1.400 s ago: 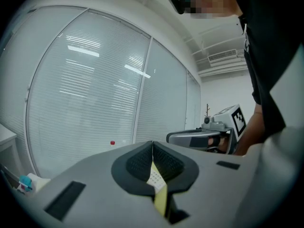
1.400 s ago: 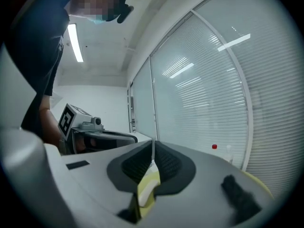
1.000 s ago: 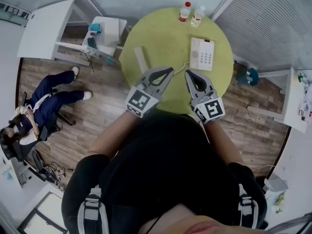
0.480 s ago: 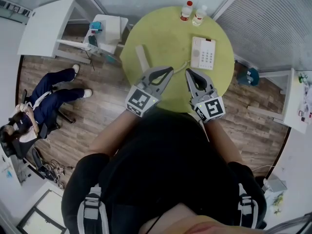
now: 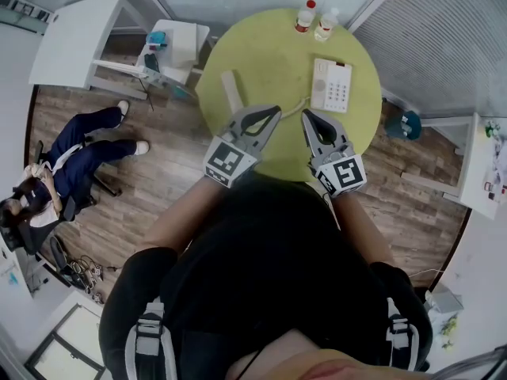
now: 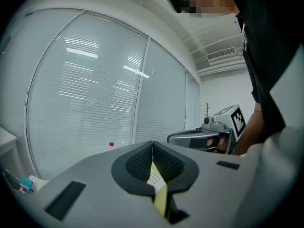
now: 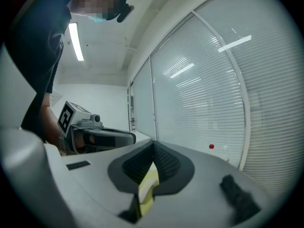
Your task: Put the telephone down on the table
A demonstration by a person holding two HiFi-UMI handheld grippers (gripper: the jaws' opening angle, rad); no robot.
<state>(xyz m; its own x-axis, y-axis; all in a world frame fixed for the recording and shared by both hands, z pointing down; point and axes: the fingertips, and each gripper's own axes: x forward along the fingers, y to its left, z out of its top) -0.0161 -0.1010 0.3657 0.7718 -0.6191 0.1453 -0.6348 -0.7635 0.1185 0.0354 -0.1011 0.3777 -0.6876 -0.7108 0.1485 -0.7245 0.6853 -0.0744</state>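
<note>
Head view: left gripper (image 5: 276,110) and right gripper (image 5: 305,114) closed, empty; red-capped bottle (image 5: 304,18) upright.

left tool (image 5: 273,112) and right tool (image 5: 306,115) held side by side, jaws pressed together.

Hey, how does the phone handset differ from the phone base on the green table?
The handset is a narrow bar, while the base is a wider rectangle with a keypad. The handset lies on the left part of the table, and the base lies on the right part. The handset is off the base, well apart from it. Both are pale and lie flat on the green table.
</note>
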